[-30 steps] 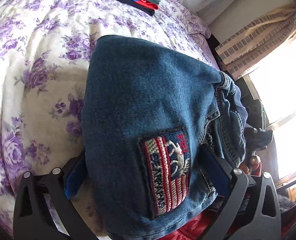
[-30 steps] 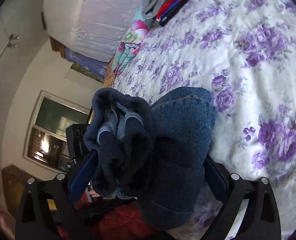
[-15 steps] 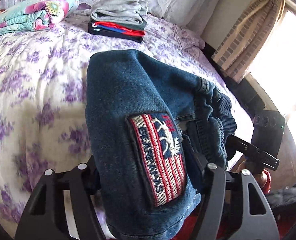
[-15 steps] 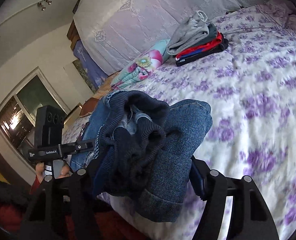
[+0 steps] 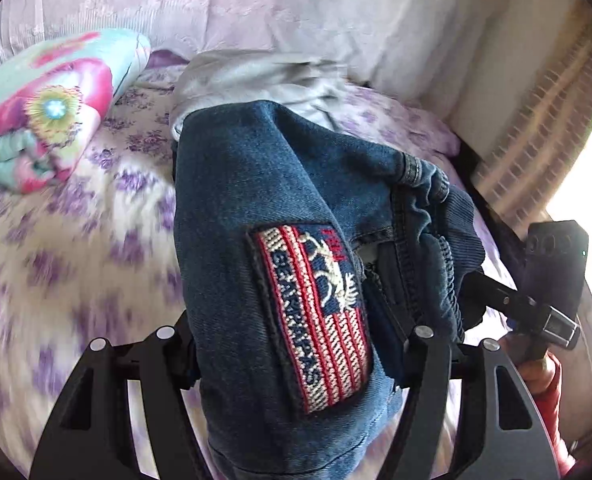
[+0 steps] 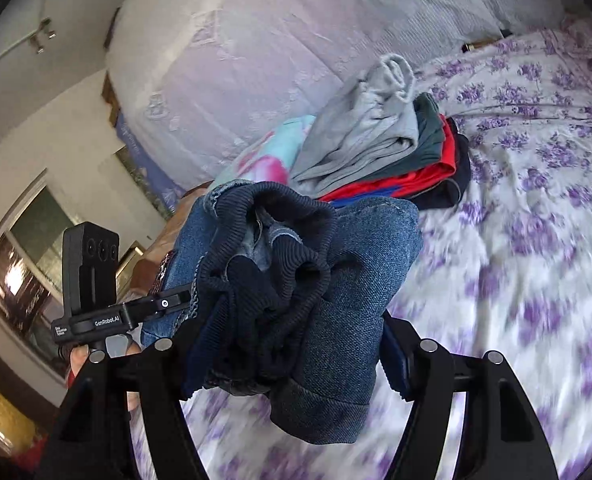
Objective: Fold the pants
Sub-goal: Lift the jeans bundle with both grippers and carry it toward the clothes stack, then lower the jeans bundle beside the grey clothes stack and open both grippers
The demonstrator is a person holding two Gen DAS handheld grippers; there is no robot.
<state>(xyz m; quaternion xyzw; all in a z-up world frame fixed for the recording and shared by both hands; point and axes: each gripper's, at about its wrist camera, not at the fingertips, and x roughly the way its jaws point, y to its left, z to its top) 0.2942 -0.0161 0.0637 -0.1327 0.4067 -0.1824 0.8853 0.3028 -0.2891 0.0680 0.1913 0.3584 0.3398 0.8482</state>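
A folded bundle of denim pants (image 5: 264,240) is hanging above the floral bed (image 6: 536,240), the left claw (image 5: 300,344) and right claw (image 6: 292,352) both clenching it from opposite ends. Folding is looking finished (only placement seems left), likely onto the clothes stack (image 6: 380,152) ahead.

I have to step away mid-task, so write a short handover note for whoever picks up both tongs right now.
Left tongs: shut on the folded blue denim pants, at the end with the striped flag patch.
Right tongs: shut on the same bundle, at the ribbed dark waistband.
The bundle is held up over the purple-flowered bedspread.
Done: folding appears finished.
Left: probably set it on or beside the stack of folded clothes, then release.
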